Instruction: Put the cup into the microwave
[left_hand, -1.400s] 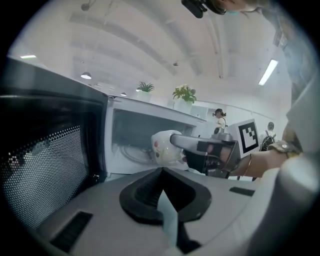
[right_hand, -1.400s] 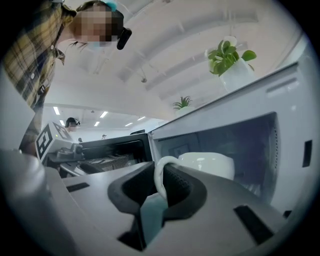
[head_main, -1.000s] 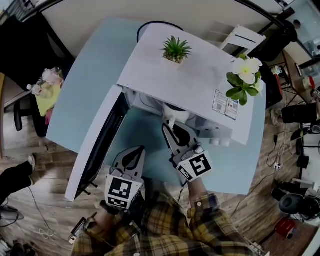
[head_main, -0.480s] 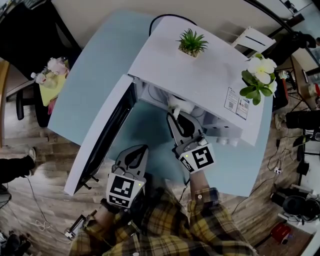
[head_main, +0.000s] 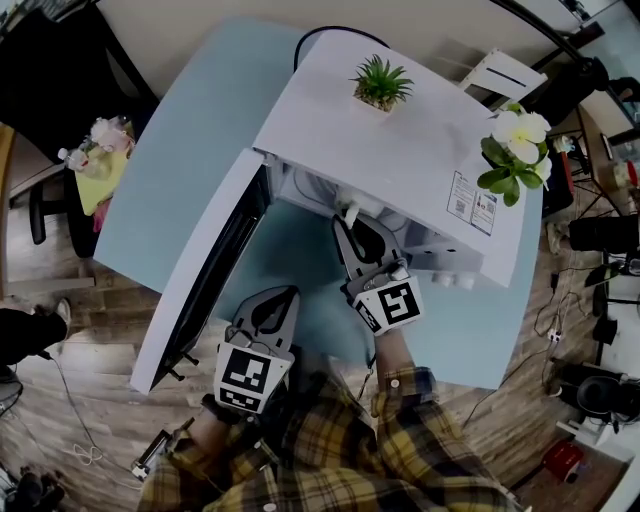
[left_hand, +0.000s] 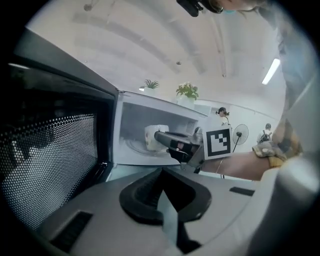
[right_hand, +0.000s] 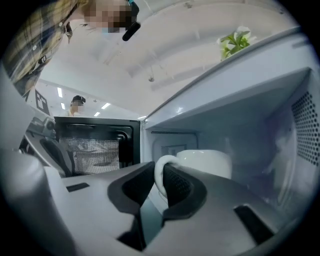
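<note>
Right gripper view: the right gripper (right_hand: 160, 175) has its jaws pinched on the handle (right_hand: 164, 160) of the white cup (right_hand: 206, 161). The cup's body sits straight ahead of the tips, already inside the microwave (right_hand: 260, 115) cavity, with the handle facing back out toward the opening. In the left gripper view the cup (left_hand: 154, 137) looks low over the cavity floor, but I can't tell whether it's touching down. The left gripper (head_main: 275, 303) hangs outside, beside the open door (head_main: 205, 270), with its jaws pressed together on nothing. So the right hand is the one on the job. The release, I'd judge, wants a straight draw back along the handle's line.
</note>
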